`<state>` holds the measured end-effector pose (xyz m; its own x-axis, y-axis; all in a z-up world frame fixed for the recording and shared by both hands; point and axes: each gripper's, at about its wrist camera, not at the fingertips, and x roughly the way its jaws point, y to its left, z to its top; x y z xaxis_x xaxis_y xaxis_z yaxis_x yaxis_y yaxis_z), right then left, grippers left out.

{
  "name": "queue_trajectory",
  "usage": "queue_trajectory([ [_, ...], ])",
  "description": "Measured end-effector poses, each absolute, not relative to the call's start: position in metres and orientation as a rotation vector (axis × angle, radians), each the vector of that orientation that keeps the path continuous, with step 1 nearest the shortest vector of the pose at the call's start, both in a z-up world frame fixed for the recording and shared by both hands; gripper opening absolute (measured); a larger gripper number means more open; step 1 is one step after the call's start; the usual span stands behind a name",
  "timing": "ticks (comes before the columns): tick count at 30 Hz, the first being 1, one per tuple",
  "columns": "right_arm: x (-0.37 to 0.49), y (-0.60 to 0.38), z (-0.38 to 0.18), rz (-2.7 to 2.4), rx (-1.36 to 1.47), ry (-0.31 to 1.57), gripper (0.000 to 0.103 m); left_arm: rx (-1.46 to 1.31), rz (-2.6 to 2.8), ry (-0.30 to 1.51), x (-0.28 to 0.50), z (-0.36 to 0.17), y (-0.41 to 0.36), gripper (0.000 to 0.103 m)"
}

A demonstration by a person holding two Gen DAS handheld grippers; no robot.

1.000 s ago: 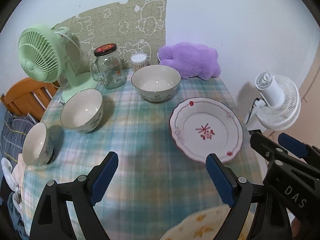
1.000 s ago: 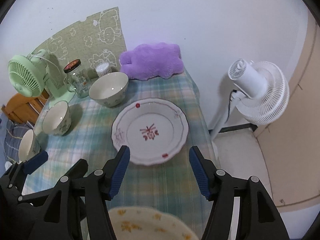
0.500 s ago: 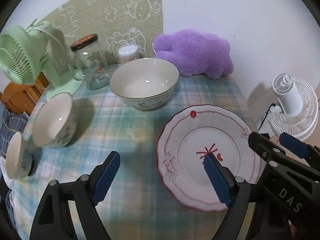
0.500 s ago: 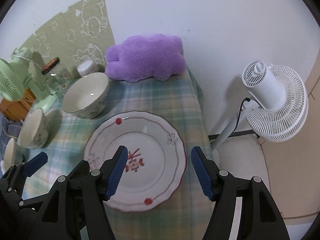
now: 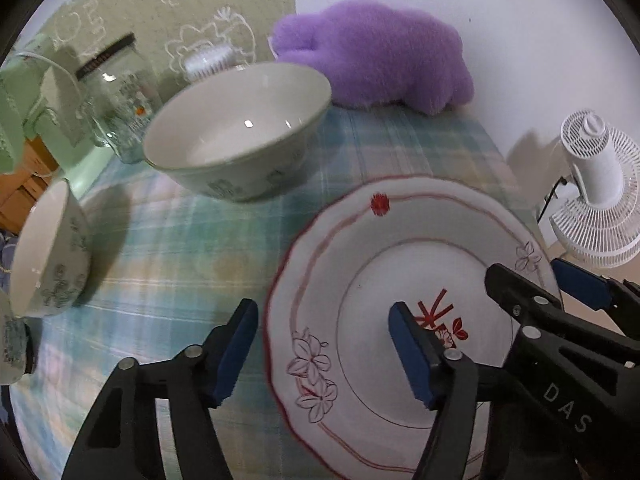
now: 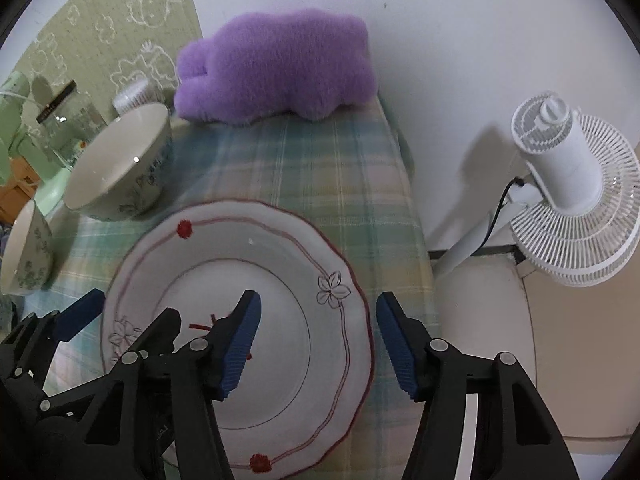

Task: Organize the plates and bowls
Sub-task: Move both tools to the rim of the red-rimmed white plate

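Observation:
A white plate [image 5: 420, 240] [image 6: 260, 264] with a red rim and red flower marks lies on the checked tablecloth. My left gripper [image 5: 324, 348] hovers over the plate's left rim with its jaws closing. The rim runs between its blue pads, which do not press on it. My right gripper [image 6: 318, 340] straddles the plate's right rim the same way, jaws closing, pads apart from the plate. A large bowl [image 5: 236, 136] [image 6: 116, 168] stands behind the plate, and a smaller bowl [image 5: 44, 248] [image 6: 24, 248] to its left.
A purple plush [image 5: 372, 52] [image 6: 276, 64] lies against the back wall. A glass jar [image 5: 116, 96] stands behind the large bowl. A white floor fan [image 5: 596, 188] [image 6: 572, 200] stands past the table's right edge. A third bowl [image 5: 8, 340] shows at the far left.
Both grippers have come down and forward over the red-rimmed plate, which now looms large between the fingers. The left jaws have narrowed. The yellow-patterned plate at the bottom has left view.

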<state>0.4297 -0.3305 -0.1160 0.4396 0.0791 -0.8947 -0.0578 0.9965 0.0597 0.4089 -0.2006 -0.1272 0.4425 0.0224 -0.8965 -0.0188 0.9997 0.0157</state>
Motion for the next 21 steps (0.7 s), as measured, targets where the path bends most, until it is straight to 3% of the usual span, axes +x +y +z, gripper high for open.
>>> queue_trajectory([
  [21,0.393,-0.291,-0.115,0.18,0.004,1.174,0.058,0.021,0.016,1.175,0.366,-0.122,-0.158,0.064],
])
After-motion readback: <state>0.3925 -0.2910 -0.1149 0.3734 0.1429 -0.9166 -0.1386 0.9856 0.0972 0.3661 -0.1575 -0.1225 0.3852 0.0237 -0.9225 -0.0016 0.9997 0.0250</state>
